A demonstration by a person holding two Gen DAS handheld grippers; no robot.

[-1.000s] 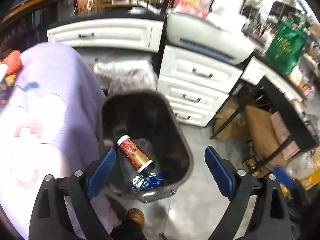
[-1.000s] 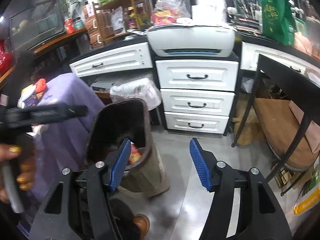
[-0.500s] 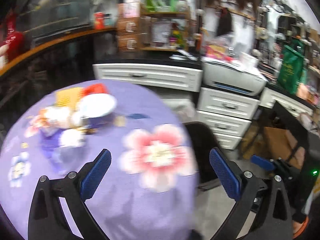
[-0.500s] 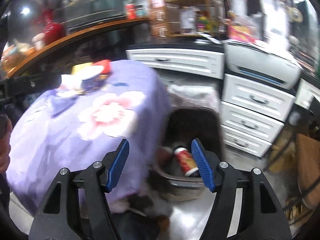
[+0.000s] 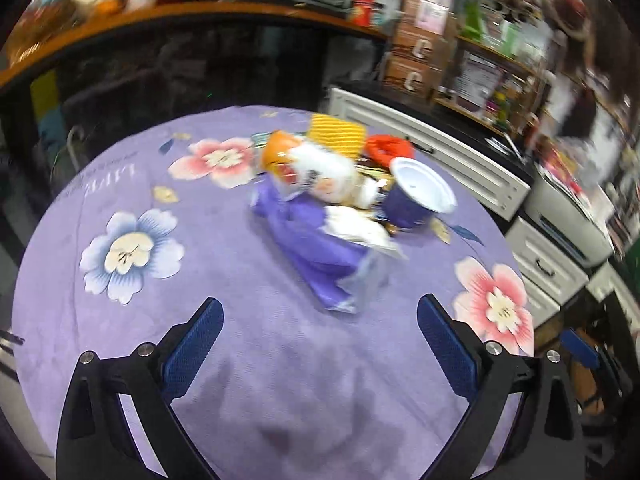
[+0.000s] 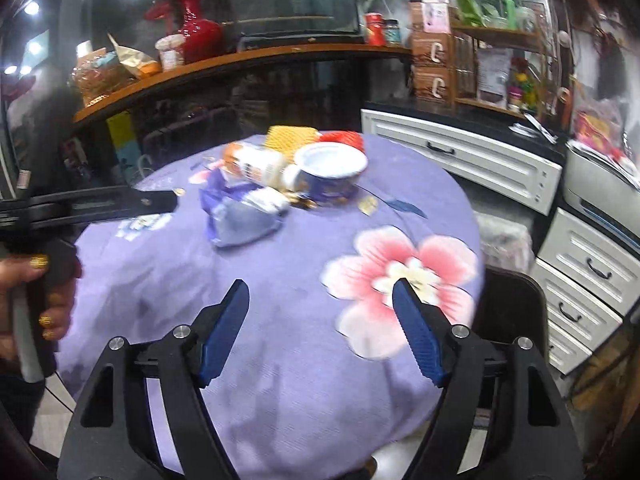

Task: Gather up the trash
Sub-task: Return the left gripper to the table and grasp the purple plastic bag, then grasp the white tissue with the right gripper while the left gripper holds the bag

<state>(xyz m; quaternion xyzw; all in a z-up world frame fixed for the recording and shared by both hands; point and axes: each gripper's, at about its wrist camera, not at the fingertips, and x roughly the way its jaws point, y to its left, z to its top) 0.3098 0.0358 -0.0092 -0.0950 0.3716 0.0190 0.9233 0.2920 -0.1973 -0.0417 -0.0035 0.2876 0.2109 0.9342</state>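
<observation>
Swung from bin to table, trash pile (image 5: 328, 200) lies beyond both grippers' spread fingers (image 5: 192, 344).

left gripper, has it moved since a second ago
Yes. The left gripper swung from above the bin to over the purple tablecloth, facing the trash pile; the white drawers slid right.

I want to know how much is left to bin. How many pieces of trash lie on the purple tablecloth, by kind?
Purple plastic wrapper: 1
Blue cup with white inside: 1
White bottle with orange end, lying on its side: 1
Yellow knit piece: 1
Red ridged piece: 1
White crumpled wrapper: 1
Total: 6 that I can tell apart; the pile is blurred.
</observation>
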